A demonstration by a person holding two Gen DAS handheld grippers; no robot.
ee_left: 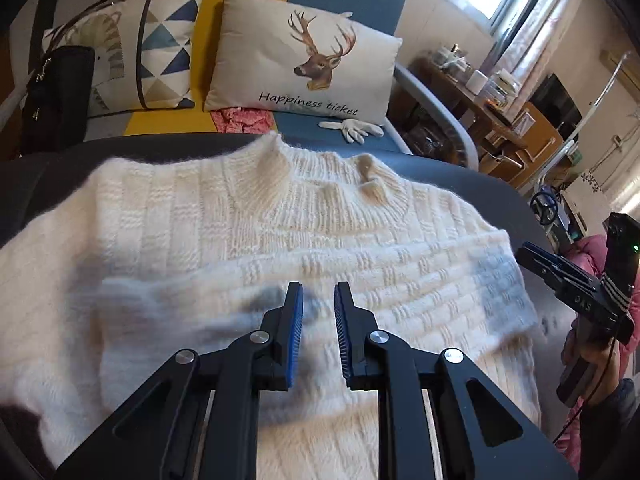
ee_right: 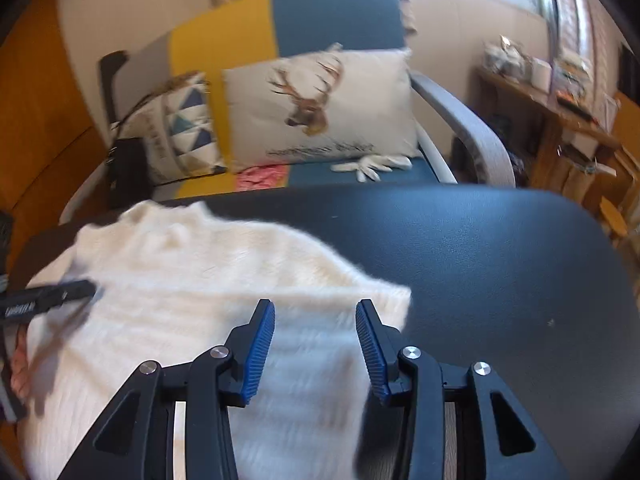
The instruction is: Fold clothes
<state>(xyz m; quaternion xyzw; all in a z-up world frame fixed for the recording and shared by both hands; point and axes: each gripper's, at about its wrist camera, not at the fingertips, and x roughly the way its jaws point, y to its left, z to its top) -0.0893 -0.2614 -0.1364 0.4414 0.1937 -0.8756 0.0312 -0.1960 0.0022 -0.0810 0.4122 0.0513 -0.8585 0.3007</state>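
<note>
A cream knitted sweater (ee_left: 240,232) lies flat on a dark table (ee_left: 480,176), collar toward the far edge. A fold of it lies across the chest. My left gripper (ee_left: 318,286) hovers over the sweater's middle, its blue pads a narrow gap apart with nothing between them. The right gripper (ee_left: 528,254) shows at the sweater's right edge, held by a hand. In the right wrist view my right gripper (ee_right: 315,304) is open and empty above the sweater's (ee_right: 200,272) right corner. The left gripper (ee_right: 86,286) shows there at the left.
Behind the table (ee_right: 480,260) stands a blue and yellow sofa with a deer cushion (ee_left: 304,56), a triangle-pattern cushion (ee_left: 160,48), a black bag (ee_left: 56,96), white gloves (ee_left: 352,128) and a pink cloth (ee_left: 240,120). A cluttered wooden side table (ee_left: 480,96) is at the right.
</note>
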